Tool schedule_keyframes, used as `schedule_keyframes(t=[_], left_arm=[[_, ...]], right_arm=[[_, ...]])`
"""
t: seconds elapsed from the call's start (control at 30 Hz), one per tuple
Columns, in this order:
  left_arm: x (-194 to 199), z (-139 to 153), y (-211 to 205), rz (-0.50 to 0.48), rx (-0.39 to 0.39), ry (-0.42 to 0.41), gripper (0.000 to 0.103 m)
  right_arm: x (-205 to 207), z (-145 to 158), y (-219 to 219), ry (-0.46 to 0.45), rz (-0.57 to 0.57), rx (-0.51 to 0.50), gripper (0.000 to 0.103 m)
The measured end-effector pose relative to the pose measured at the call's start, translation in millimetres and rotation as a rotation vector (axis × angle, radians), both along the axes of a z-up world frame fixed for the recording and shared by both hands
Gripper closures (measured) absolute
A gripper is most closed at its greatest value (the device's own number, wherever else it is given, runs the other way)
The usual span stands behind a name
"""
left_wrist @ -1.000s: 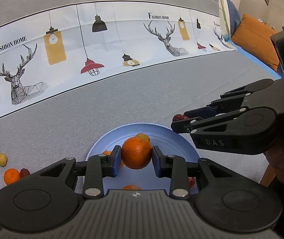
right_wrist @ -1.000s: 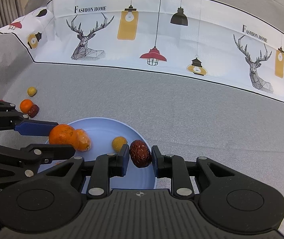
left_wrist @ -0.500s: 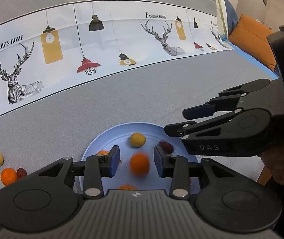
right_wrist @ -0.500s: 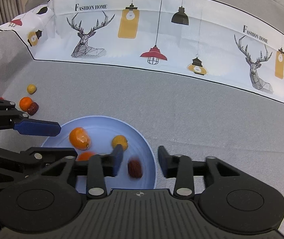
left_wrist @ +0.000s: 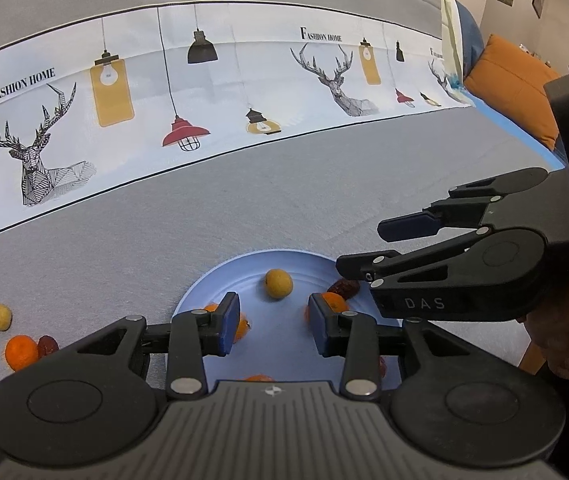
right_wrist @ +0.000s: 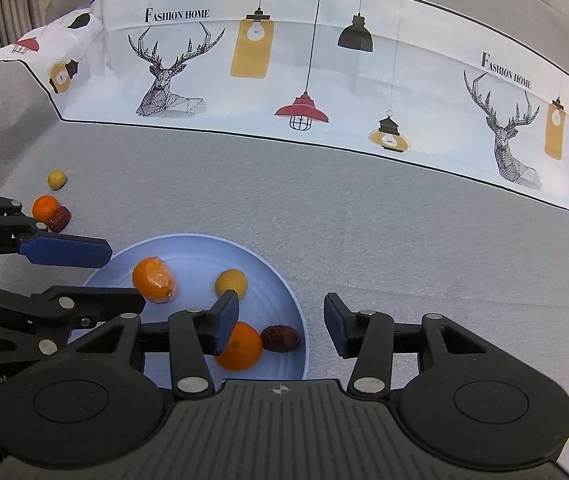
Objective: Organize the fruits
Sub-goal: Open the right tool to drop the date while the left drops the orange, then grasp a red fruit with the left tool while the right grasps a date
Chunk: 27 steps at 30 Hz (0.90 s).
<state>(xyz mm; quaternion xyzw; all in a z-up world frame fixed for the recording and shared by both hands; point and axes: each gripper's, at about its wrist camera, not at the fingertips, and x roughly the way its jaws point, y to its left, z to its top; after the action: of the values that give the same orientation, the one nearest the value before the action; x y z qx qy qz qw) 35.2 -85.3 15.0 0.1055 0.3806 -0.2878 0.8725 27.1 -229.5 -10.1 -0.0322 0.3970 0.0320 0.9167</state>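
Orange (right_wrist: 240, 346), date (right_wrist: 280, 338) dropped onto plate (right_wrist: 284, 280); both grippers' jaws just opened, empty

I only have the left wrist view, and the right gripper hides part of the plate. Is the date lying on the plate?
Observer: Yes. The date lies on the blue plate by its right rim, right beside an orange.
Operator: Is the right gripper empty?
Observer: The right gripper has just been opening its fingers, and nothing is between them.
Operator: What is the orange thing behind my own finger?
Observer: A second orange near the plate's left rim, with a shiny, wrinkled patch, perhaps film.
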Motion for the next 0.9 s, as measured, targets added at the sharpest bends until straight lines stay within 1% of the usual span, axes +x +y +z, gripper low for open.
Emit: schedule_keyframes(t=[0.37,0.43,0.47,0.57,0.67,0.77,0.83,0.9], left_arm=[[2,3,4,0.034,-0.006,-0.01,0.062],[3,3,5,0.045,-0.002,-0.006,0.064],[4,3,6,0.051,0.002,-0.006,0.069],[8,4,10,0.085,0.013,-0.006,0.076],[13,9,22,0.14,-0.001,-0.019,0.078],[15,17,39,0.206,-0.021,-0.057,0.078],[15,23,51,0.259,-0.015,-0.092,0.078],[21,27,66,0.315,-0.014,-0.103,0.078]], right_arm=[[1,1,1,-0.009,-0.005,-0.009,0.053],[1,1,2,-0.011,-0.006,-0.01,0.053],[1,1,2,-0.015,-0.007,-0.011,0.053],[0,4,3,-0.044,-0.02,-0.015,0.053],[1,10,2,-0.08,-0.044,-0.004,0.054],[1,16,4,-0.113,-0.065,0.018,0.06],[3,20,7,-0.135,-0.068,0.033,0.068],[3,24,13,-0.155,-0.069,0.06,0.074]])
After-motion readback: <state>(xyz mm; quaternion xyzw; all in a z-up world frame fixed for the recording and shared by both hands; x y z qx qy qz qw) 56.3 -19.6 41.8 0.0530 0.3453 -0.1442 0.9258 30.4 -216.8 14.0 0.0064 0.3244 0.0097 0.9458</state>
